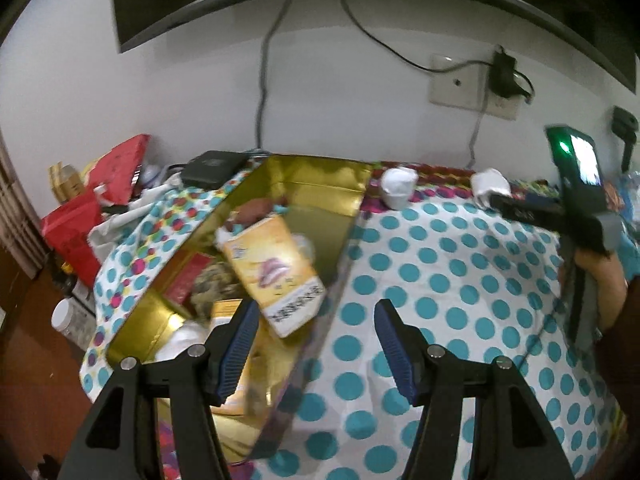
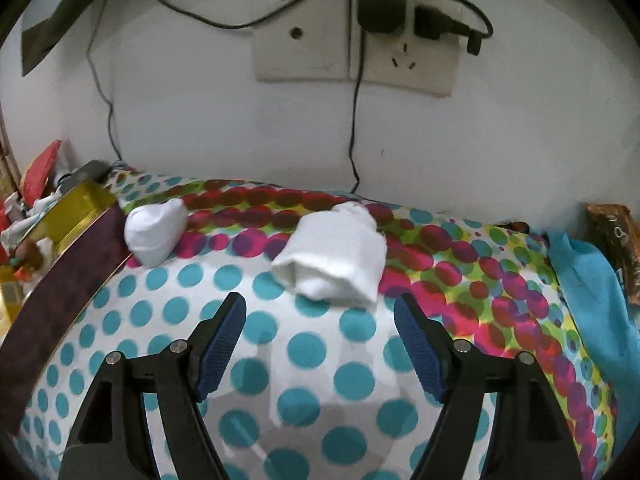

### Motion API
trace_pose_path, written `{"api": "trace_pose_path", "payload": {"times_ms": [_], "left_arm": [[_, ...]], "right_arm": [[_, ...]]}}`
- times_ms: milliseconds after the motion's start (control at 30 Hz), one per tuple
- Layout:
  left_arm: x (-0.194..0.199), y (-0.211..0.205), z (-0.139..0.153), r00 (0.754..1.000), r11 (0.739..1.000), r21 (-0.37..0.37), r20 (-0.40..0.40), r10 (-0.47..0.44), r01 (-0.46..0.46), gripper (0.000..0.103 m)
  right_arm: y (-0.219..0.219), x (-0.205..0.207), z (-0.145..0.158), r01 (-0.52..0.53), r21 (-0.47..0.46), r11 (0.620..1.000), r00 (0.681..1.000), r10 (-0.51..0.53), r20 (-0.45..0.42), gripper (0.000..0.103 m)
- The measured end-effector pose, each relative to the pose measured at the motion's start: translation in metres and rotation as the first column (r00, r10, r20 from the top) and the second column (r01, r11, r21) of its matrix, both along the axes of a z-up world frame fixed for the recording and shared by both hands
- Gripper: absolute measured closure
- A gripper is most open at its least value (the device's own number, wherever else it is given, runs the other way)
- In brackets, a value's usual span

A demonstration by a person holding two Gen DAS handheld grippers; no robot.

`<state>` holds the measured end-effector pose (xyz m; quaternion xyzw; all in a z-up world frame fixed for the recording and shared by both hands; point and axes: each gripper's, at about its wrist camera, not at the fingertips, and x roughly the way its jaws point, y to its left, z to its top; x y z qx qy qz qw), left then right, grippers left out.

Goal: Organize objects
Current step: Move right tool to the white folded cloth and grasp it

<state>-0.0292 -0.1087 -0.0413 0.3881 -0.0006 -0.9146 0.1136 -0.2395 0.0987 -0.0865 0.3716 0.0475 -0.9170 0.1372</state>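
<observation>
- Left hand-held gripper: jaws spread wide, nothing between them. It hangs over the right wall of the gold tin, one blue ribbed pad above the tin's contents, the other above the polka-dot cloth.
- Right hand-held gripper: jaws likewise spread and empty, poised over the cloth just short of the folded white roll.
- Folded white roll: soft white fabric, rolled and lying flat where the teal dots give way to the red and magenta band.
- Second white bundle: smaller and rounder, same white fabric, to the left of the roll and just beside the tin's dark outer wall; the two are apart.
- Gold tin: long, open, gold-lined. Inside lie a yellow carton, tilted, a red box and some brownish items too blurred to identify.
- Writing: the carton carries a pale illustration and a dark text block on its white end; the characters are not legible, possibly owing to motion blur.
- Beyond the surface: white wall with a wall socket plate, plugs and dark cables; a black flat box behind the tin; red packaging at far left.
</observation>
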Motion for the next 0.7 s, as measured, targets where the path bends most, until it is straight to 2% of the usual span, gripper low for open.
{"api": "trace_pose_path", "payload": {"times_ms": [267,500,700], "left_arm": [[-0.022,0.028,-0.017,0.996,0.998,0.005,0.05,-0.067,0.067,0.041],[-0.042,0.037,-0.031,0.993,0.996,0.015,0.077,-0.085,0.084,0.041],[-0.059,0.047,-0.043,0.99,0.994,0.001,0.089,-0.111,0.111,0.041]], "right_arm": [[-0.012,-0.028,-0.008,0.006,0.001,1.0,1.0,-0.006,0.017,0.026],[-0.018,-0.041,-0.016,0.024,0.019,1.0,0.997,-0.025,0.074,0.026],[-0.019,-0.048,-0.022,0.046,0.04,0.998,0.992,-0.05,0.112,0.037]]}}
